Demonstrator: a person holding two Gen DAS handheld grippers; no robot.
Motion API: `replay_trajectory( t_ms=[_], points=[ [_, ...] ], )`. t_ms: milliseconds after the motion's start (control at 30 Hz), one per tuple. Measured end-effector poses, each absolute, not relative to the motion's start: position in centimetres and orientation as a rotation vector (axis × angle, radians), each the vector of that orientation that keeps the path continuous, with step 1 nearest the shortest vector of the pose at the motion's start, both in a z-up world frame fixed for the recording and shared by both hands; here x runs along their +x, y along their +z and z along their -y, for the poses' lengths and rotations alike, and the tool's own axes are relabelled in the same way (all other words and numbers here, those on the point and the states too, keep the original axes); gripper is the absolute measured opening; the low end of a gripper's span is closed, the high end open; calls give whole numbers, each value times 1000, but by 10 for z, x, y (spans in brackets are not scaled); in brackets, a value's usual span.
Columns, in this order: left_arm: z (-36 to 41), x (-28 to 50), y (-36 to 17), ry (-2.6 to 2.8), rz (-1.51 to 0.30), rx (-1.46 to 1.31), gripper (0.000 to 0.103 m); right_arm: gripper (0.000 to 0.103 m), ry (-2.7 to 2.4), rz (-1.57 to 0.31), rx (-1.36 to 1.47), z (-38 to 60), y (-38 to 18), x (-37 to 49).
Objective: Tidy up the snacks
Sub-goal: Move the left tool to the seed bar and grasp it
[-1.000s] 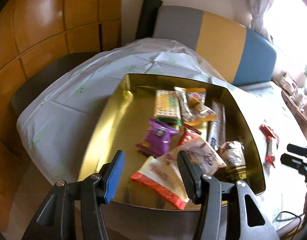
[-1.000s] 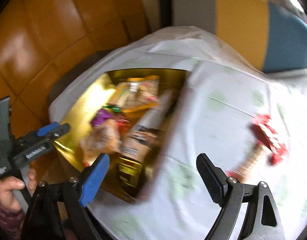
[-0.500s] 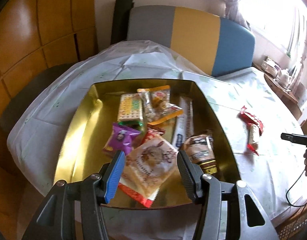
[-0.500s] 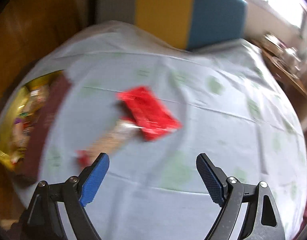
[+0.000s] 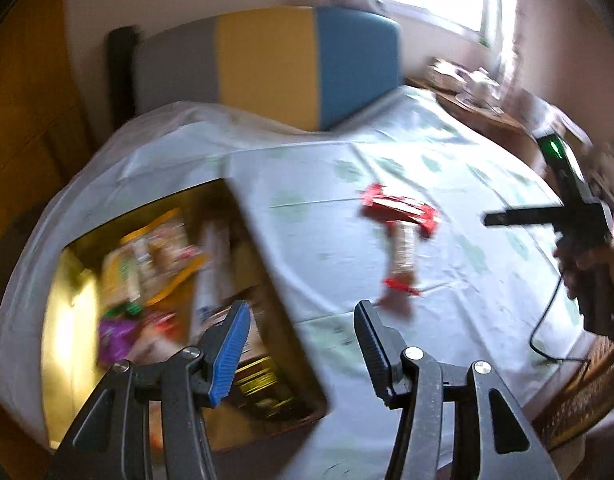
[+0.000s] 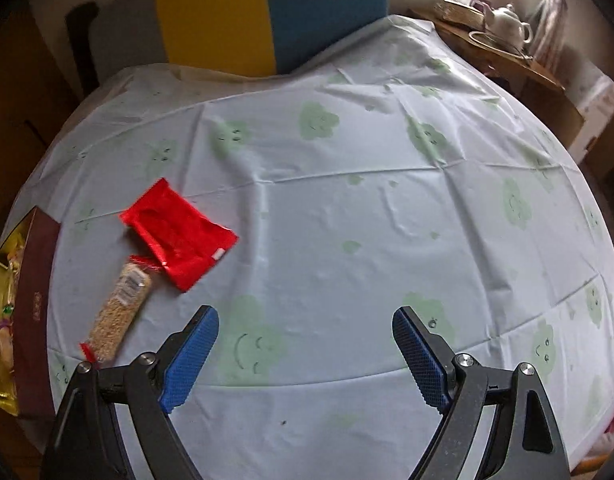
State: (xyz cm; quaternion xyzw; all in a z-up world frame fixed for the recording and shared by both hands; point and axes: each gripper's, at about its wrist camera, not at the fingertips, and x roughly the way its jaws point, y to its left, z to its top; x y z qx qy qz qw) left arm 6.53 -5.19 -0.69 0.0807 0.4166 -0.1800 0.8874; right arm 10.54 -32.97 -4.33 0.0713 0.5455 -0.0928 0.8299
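A gold-lined box [image 5: 67, 320] holding several snack packets sits at the table's left; its dark outer wall [image 6: 37, 300] shows at the left edge of the right wrist view. On the cloth lie a red packet [image 6: 179, 232] [image 5: 399, 208] and a long clear-wrapped grain bar [image 6: 121, 316] [image 5: 403, 256] touching it. My left gripper [image 5: 301, 348] hangs open above the box's right rim, nothing between its fingers. My right gripper [image 6: 305, 354] is open over bare cloth, right of the bar; it also shows in the left wrist view as a hand-held tool [image 5: 579, 216].
A white tablecloth [image 6: 387, 200] with green cloud faces covers the table. A grey, yellow and blue chair back [image 5: 267, 64] stands behind it. A wooden side table with a teapot [image 6: 507, 24] is at the far right. A black cable [image 5: 547, 320] hangs near the right edge.
Both grippers swung rightward: the left view moved from above the box toward the red packet and bar, the right view from the box to the open cloth. Both stayed open.
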Motion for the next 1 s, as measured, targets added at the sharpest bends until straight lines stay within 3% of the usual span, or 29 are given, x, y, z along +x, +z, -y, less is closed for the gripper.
replay_trajectory(
  t_ms=[267, 867, 1000],
  points=[
    [128, 103, -34, -516, -974, 214, 55, 89, -184, -1133, 194, 330, -36, 102],
    [197, 156, -93, -532, -1079, 322, 55, 89, -157, -1113, 233, 331, -30, 105],
    [190, 151, -97, -530, -1055, 307, 30, 89, -157, -1110, 239, 332, -30, 105]
  ],
)
